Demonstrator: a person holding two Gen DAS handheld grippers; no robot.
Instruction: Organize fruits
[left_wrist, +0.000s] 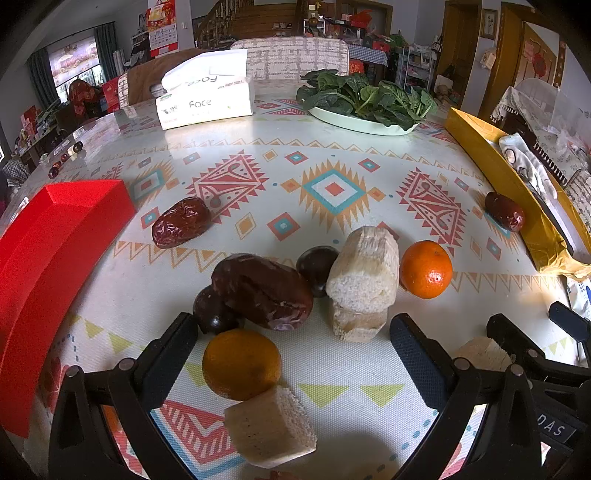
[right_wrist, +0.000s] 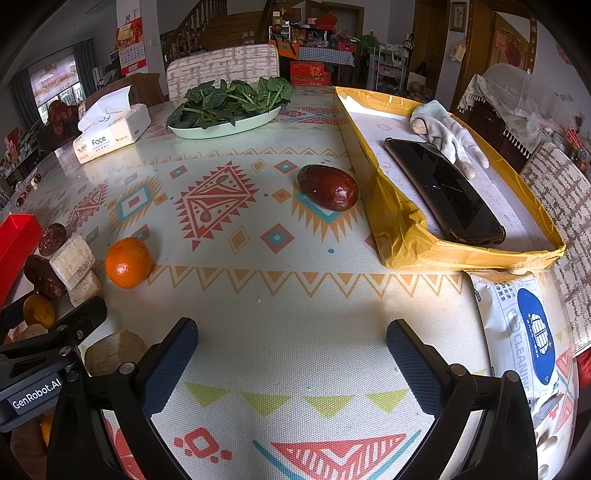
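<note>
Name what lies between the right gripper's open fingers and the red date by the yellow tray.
Nothing: in the right wrist view, only bare patterned tablecloth separates the right gripper from the red date.

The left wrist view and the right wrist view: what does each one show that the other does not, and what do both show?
Only the left wrist view shows the orange and pale cut chunk between the open left gripper. Only the right wrist view shows the phone lying inside the yellow box, and the cleaning wipes pack. Both show the spinach plate, tissue pack, red box and another orange.
</note>
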